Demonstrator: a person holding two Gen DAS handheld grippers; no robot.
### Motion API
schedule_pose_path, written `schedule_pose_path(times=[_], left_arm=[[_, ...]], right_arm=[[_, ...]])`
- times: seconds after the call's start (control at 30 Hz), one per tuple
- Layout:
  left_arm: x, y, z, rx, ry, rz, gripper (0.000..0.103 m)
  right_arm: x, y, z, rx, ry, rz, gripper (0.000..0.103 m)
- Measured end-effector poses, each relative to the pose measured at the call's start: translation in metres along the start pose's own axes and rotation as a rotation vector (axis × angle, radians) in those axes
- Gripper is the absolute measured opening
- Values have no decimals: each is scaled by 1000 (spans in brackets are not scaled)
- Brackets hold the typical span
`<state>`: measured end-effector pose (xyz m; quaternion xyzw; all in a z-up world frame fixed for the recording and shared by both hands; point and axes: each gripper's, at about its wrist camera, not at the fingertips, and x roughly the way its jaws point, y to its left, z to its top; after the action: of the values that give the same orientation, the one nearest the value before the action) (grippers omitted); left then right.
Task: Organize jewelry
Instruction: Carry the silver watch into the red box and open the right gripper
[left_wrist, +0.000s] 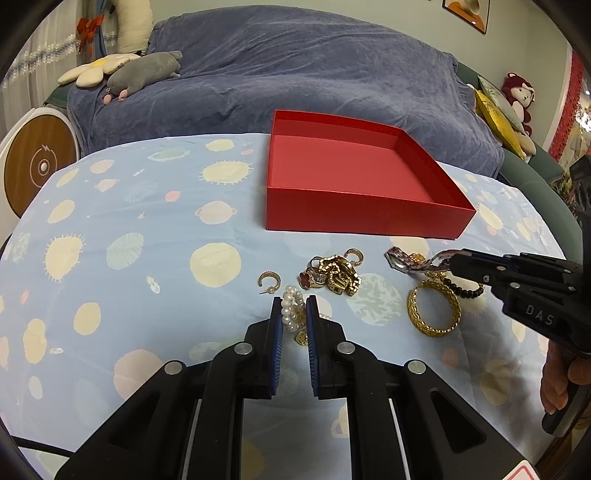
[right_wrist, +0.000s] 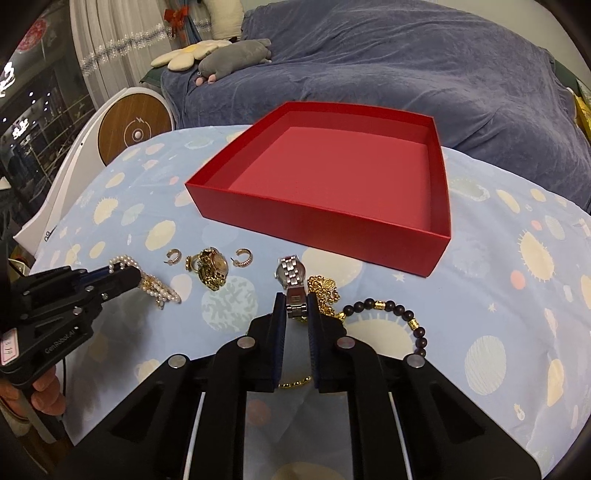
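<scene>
While the left gripper (left_wrist: 294, 314) has its blue-padded fingers (left_wrist: 276, 325) closed narrowly around a loop of the white pearl bracelet (left_wrist: 290, 308), the pearls sit right between the pads and look pinched there, with the strand's far end resting on the table (left_wrist: 129, 206) under its pale blue planet-print cloth. Seen from the right wrist camera, that same gripper (right_wrist: 122, 275) covers the pearl strand (right_wrist: 162, 290) near its gold-coloured clasp.

Over on the other side, the right gripper (right_wrist: 296, 306) has its fingers (right_wrist: 279, 314) drawn in on the band of the silver metal link watch (right_wrist: 291, 277); the band lies between the pads and touches them, and the watch face points away toward the box. Just right of those fingers lies a gold chain with a round pendant (right_wrist: 325, 286), and beyond it a dark bead bracelet with gold spacers (right_wrist: 391, 314).

Between the two grippers sit a chunky gold watch (right_wrist: 212, 267) and two small gold hoop earrings (right_wrist: 243, 256). A wide gold braided bangle (left_wrist: 434, 312) lies flat below the right gripper (left_wrist: 445, 260) in the left wrist view.

Farther back stands the shallow open red cardboard box (left_wrist: 365, 218), apart from all the jewelry. Behind the table is a sofa under a grey-blue throw (left_wrist: 295, 66).
</scene>
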<state>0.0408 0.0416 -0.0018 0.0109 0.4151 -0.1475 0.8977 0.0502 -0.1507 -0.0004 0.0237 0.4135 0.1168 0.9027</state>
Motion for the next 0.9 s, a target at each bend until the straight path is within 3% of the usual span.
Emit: schedule_pose_path(times=[0.27,0.53,0.7,0.9], left_arm=[[-16,-2,8,-8,-15,-11,5],[-38,-14,39,42,-78,-28,0],[-35,-16,76,84,-86,-32,0],[-12,-22,136,113,-111,-16,0]], right_arm=[[-44,-7,11,41,-71,-21,11],[-81,-26,41,72,-165,-53,11],[-81,-38,75,61,-196,-101,11],[-54,-60,118,98,-193,-105,11]])
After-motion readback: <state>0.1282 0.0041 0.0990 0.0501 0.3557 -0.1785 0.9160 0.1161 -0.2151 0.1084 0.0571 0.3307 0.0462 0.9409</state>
